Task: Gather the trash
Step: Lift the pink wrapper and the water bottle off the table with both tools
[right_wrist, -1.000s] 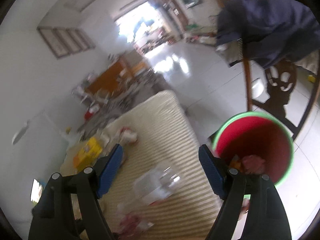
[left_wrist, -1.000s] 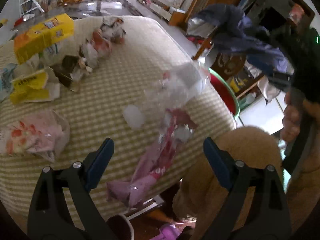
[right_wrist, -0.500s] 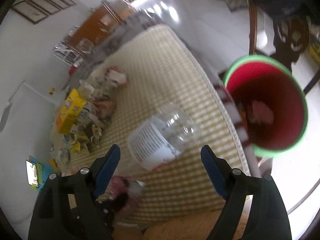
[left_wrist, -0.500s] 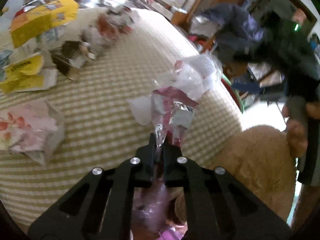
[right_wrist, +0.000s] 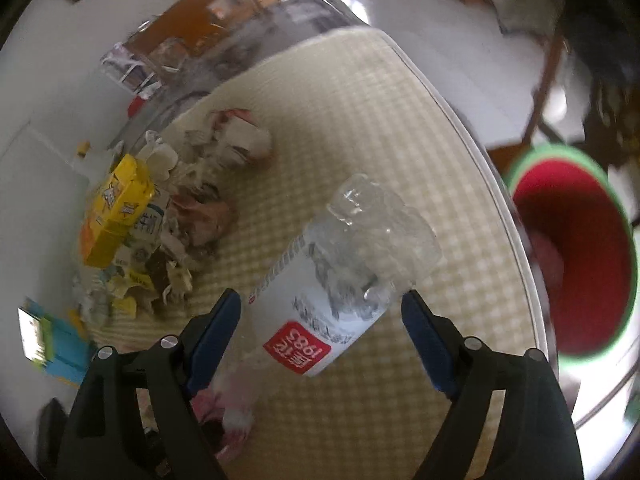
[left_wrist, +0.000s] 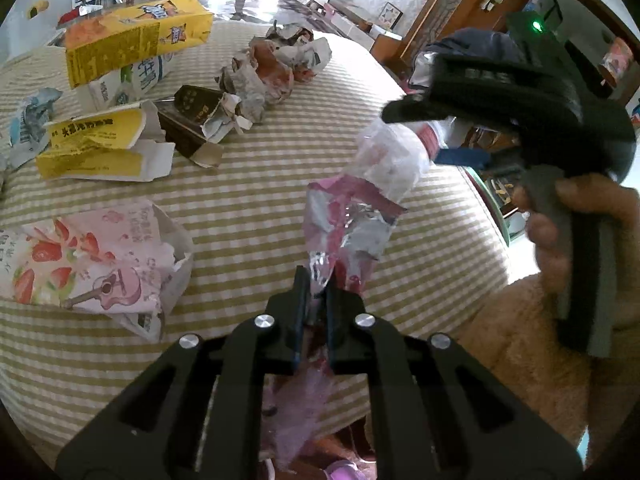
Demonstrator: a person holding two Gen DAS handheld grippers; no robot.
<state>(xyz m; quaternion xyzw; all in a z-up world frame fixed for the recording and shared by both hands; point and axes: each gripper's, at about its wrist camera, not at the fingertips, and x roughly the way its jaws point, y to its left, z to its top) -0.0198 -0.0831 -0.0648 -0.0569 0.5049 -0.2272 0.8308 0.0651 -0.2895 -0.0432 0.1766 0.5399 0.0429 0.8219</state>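
The left gripper (left_wrist: 317, 280) has its jaws clamped on the narrow end of a pink wrapper (left_wrist: 344, 220), a crumpled pink-and-white packet with a torn, silvery foil lining that fans out above the pinch; the wrapper's tail hangs below the jaws over the table's near edge. Just beyond the wrapper lies a clear plastic bottle (right_wrist: 352, 264) on its side on the checked tablecloth (left_wrist: 248, 208), crushed and dented, with a white label bearing a red patch and grey print; its clear base points away from the right gripper's camera. The right gripper (right_wrist: 320, 312) stands with its blue-padded jaws wide on either side of the bottle's labelled part; they have just been closing a little, with the bottle between them; whether the pads touch it I cannot tell. The right hand (left_wrist: 576, 232) grasps that gripper's handle above a tan fleece sleeve (left_wrist: 520, 340).

To the left near the table edge sits a torn pink strawberry-print bag (left_wrist: 92, 264); farther back, a flattened yellow carton (left_wrist: 100, 152), a dark torn box (left_wrist: 196, 116), a yellow juice box (left_wrist: 136, 48) and crumpled paper balls (left_wrist: 280, 64) crowd the left and far side. The cloth between these and the right edge is bare. Past the curved right edge, lower down, stands a red bin (right_wrist: 576, 256) with a green rim, near the table; beyond it, chair legs and pale floor.
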